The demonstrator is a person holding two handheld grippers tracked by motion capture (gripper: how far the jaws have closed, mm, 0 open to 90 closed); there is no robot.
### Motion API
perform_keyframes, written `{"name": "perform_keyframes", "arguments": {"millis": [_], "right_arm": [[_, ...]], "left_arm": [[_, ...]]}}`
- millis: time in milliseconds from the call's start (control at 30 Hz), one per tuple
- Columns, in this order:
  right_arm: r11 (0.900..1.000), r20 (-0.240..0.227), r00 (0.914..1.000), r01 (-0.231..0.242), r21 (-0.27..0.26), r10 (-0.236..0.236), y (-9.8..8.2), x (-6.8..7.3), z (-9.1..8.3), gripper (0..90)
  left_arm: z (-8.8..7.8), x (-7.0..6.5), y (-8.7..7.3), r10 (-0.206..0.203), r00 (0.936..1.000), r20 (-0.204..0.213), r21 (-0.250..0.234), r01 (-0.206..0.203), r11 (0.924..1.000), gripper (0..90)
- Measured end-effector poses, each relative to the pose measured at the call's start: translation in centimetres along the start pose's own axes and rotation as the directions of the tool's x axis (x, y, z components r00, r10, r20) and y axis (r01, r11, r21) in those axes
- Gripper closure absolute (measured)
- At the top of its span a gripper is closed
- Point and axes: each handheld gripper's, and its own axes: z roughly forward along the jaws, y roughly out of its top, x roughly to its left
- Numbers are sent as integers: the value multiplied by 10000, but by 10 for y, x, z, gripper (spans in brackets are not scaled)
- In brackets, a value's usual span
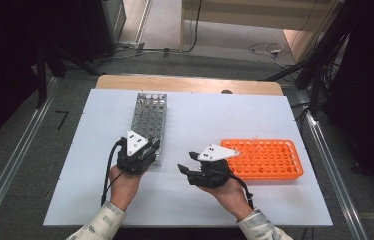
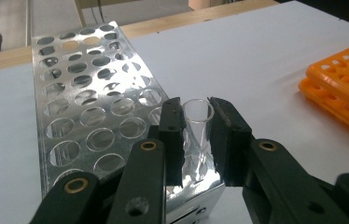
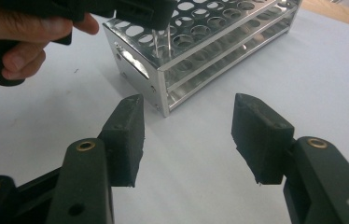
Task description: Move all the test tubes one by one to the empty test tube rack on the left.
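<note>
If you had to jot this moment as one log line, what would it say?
left gripper: shut on glass tube, over metal rack near corner | right gripper: jaws open, nothing between | orange rack: at right

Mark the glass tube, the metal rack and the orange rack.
glass tube (image 2: 197,111): left gripper view, its open rim.
metal rack (image 2: 77,88): left gripper view, its holed top plate.
orange rack (image 1: 265,158): high view, its top face.

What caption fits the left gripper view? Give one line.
Left gripper shut on a clear test tube, lowering it into the metal rack.

The left tool (image 2: 196,137) clamps a clear tube (image 2: 197,122) over the metal rack's (image 2: 88,107) near corner.
</note>
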Motion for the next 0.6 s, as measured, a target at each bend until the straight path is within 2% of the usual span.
{"name": "perform_keyframes", "arguments": {"millis": [100, 233, 300, 467, 500, 533, 600], "right_arm": [[10000, 9, 10000, -50, 9, 50, 0, 0, -1, 425], [10000, -6, 10000, -4, 19, 4, -1, -1, -1, 423], [10000, -8, 10000, -9, 14, 9, -1, -1, -2, 419], [10000, 17, 10000, -63, -11, 63, -2, -1, -5, 404], [10000, 26, 10000, -82, -26, 83, -3, -1, -6, 404], [10000, 26, 10000, -82, -26, 83, -3, -1, -6, 404], [10000, 68, 9999, -89, -5, 89, -6, -3, -12, 402]], "left_arm": [[3, -2, -4, 74, 10000, 8, 198, -74, 9998, 749], [3, -2, -4, 12, 10000, 80, 134, -13, 9999, 741], [3, -2, -4, -29, 9999, 120, 134, 27, 9999, 657], [-3, -1, -1, -276, 9994, 208, -255, 282, 9993, 466], [-6, 0, 0, -482, 9988, 101, -392, 485, 9981, 414], [-6, 0, 0, -482, 9988, 101, -392, 485, 9981, 343], [-9, 1, 0, -728, 9973, -78, -472, 723, 9963, 236]]}}
